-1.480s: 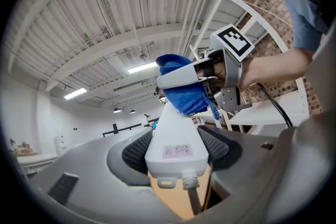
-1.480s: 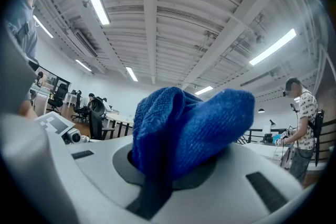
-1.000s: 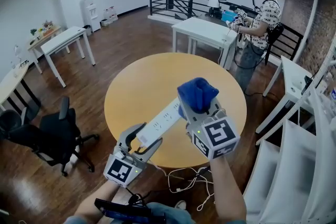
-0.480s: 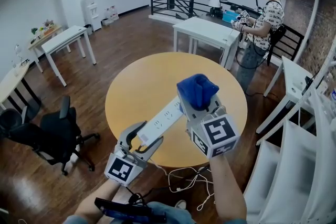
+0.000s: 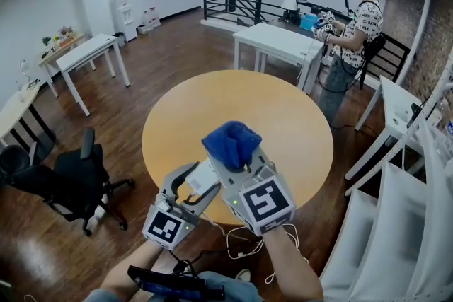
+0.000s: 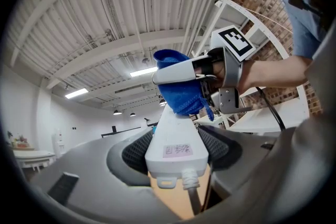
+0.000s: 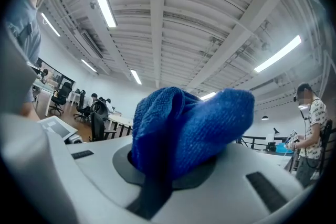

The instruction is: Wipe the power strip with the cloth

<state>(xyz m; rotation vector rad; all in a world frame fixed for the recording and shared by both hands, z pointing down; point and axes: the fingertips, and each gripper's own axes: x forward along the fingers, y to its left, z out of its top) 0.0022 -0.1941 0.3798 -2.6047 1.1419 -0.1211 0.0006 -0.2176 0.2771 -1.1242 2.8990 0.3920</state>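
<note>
My left gripper [image 5: 197,186] is shut on the cable end of a white power strip [image 5: 206,176] and holds it up over the near edge of the round wooden table [image 5: 283,117]. The left gripper view shows the power strip [image 6: 176,134] clamped between both pads, its cable hanging down. A bunched blue cloth [image 5: 231,143] is pinched in my right gripper [image 5: 233,158] and lies against the strip, hiding most of it. In the left gripper view the cloth [image 6: 181,94] presses on the strip's upper part. Seen from the right gripper view, the cloth [image 7: 189,128] fills the jaws.
White cables [image 5: 248,244] lie on the floor below the table's near edge. A black office chair [image 5: 71,180] stands at the left. White tables [image 5: 279,42] are behind, with a person [image 5: 350,39] standing at the back right. A white rack [image 5: 403,173] is on the right.
My right gripper has slid the blue cloth down the power strip from its far end toward my left gripper. The left gripper and the strip have stayed in place.
</note>
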